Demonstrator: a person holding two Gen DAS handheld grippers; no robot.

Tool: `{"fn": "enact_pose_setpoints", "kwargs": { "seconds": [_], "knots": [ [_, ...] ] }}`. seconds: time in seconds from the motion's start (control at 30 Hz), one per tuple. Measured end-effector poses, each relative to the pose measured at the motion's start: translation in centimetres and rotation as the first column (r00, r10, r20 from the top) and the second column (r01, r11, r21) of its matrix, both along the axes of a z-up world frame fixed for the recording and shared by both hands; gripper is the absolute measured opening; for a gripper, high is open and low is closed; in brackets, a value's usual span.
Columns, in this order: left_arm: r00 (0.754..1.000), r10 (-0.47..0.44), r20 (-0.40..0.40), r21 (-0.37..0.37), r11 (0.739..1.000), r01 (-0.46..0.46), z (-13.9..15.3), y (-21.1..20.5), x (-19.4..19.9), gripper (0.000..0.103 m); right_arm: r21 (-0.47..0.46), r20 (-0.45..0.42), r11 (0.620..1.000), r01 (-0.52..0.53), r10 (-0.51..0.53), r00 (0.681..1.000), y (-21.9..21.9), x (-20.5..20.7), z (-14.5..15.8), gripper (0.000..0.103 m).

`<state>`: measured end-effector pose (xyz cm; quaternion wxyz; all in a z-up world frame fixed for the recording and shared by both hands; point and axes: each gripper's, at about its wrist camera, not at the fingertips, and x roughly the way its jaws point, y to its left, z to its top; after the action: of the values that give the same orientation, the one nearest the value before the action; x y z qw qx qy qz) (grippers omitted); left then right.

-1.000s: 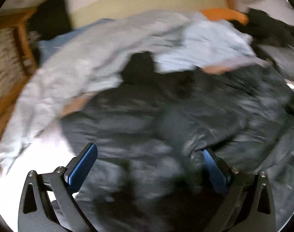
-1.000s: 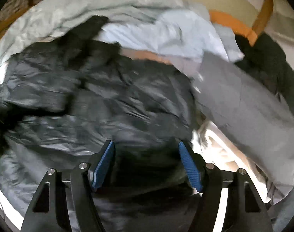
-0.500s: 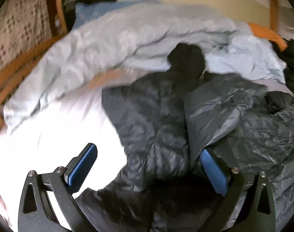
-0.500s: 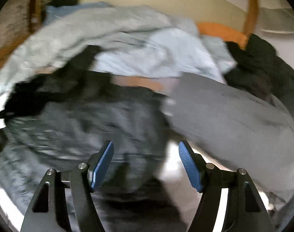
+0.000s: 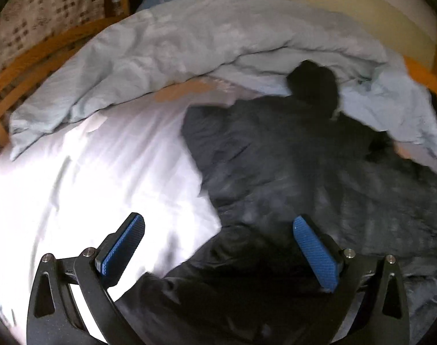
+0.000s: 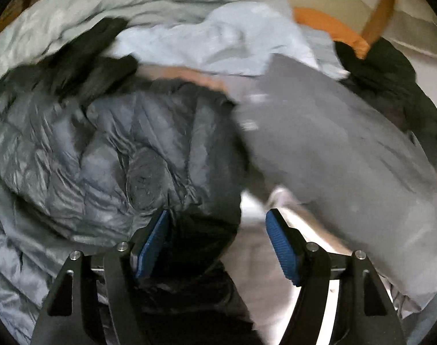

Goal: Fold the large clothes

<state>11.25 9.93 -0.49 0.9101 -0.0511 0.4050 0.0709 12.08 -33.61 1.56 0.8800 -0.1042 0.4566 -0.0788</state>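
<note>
Hovering over a bed, left tongs and right tongs gape, holding nothing, above a dark puffer jacket sprawled beside a grey pillow; pinching an edge and smoothing flat should precede folding.

Left view: swings left off the dark grey quilted puffer jacket, now takes in far more bare white bedsheet.
Right view: shifts rightward, brings the plain grey pillow closer and larger.
</note>
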Motion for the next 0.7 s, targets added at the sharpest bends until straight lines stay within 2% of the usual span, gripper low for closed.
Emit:
{"fn": "enact_pose_setpoints", "kwargs": {
  "seconds": [0.03,0.07,0.1,0.17,0.2,0.27,0.3,0.33,0.37,0.43,0.47,0.5,0.53,0.6,0.67,0.7],
  "knots": [
    [1.000,-0.024,0.015,-0.003,1.000,0.024,0.3,-0.2,-0.1,0.103,0.036,0.011,0.999,-0.010,0.010,1.000,-0.1,-0.2,0.3,0.071],
    [0.998,-0.046,0.037,0.008,0.999,0.046,0.7,-0.6,-0.1,0.103,0.113,0.044,0.992,-0.063,0.058,0.997,0.0,-0.8,1.4,0.071],
    [0.997,-0.065,0.051,0.037,0.997,0.063,1.0,-1.0,0.1,0.103,0.150,0.078,0.982,-0.112,0.101,0.992,0.5,-1.5,2.3,0.071],
    [0.994,-0.090,0.057,0.128,0.988,0.082,1.3,-2.2,1.3,0.103,0.108,0.110,0.979,-0.175,0.163,0.981,1.8,-1.9,3.1,0.071],
    [0.994,-0.098,0.056,0.170,0.982,0.087,1.2,-2.6,2.0,0.103,0.073,0.076,0.979,-0.190,0.184,0.980,2.4,-1.5,2.6,0.071],
    [0.994,-0.102,0.030,0.235,0.968,0.092,0.4,-3.2,3.0,0.103,0.102,-0.091,0.973,-0.208,0.217,0.972,3.0,0.4,-0.3,0.068],
    [0.995,-0.099,0.013,0.244,0.965,0.093,0.1,-3.1,3.3,0.103,0.102,-0.155,0.978,-0.184,0.199,0.968,2.9,1.3,-2.0,0.065],
    [0.995,-0.101,0.002,0.238,0.966,0.098,-0.3,-3.0,3.5,0.103,0.079,-0.168,0.984,-0.159,0.170,0.971,2.8,2.1,-2.8,0.064],
    [0.994,-0.108,-0.006,0.233,0.967,0.107,-0.5,-2.9,3.6,0.103,0.044,-0.158,0.990,-0.136,0.141,0.977,2.6,3.1,-3.3,0.062],
    [0.993,-0.115,-0.014,0.249,0.962,0.114,-0.6,-2.7,3.7,0.103,0.010,-0.105,0.994,-0.107,0.108,0.989,2.2,4.6,-2.5,0.053],
    [0.994,-0.111,-0.015,0.262,0.959,0.111,-0.7,-2.5,3.7,0.103,0.001,-0.075,0.997,-0.076,0.076,0.994,1.8,5.2,-2.0,0.051],
    [0.994,-0.110,-0.016,0.261,0.959,0.110,-0.7,-2.3,3.7,0.103,-0.004,-0.033,1.000,-0.012,0.012,0.999,0.8,6.1,-1.4,0.041],
    [0.993,-0.116,-0.021,0.245,0.962,0.118,-0.8,-2.2,3.7,0.103,0.009,-0.019,1.000,0.025,-0.024,1.000,0.2,6.3,-1.3,0.039],
    [0.993,-0.117,-0.026,0.231,0.966,0.120,-0.7,-1.9,3.6,0.103,0.061,-0.033,0.996,0.058,-0.056,0.998,-0.7,6.7,-1.4,0.039],
    [0.991,-0.133,0.004,0.246,0.961,0.128,0.3,-1.7,3.4,0.103,0.028,-0.040,0.999,0.025,-0.024,0.999,0.1,6.0,-1.4,0.042],
    [0.990,-0.134,0.033,0.284,0.951,0.119,1.3,-1.5,3.2,0.103,0.002,-0.041,1.000,-0.003,0.003,0.999,0.7,5.5,-1.2,0.047]
  ]
}}
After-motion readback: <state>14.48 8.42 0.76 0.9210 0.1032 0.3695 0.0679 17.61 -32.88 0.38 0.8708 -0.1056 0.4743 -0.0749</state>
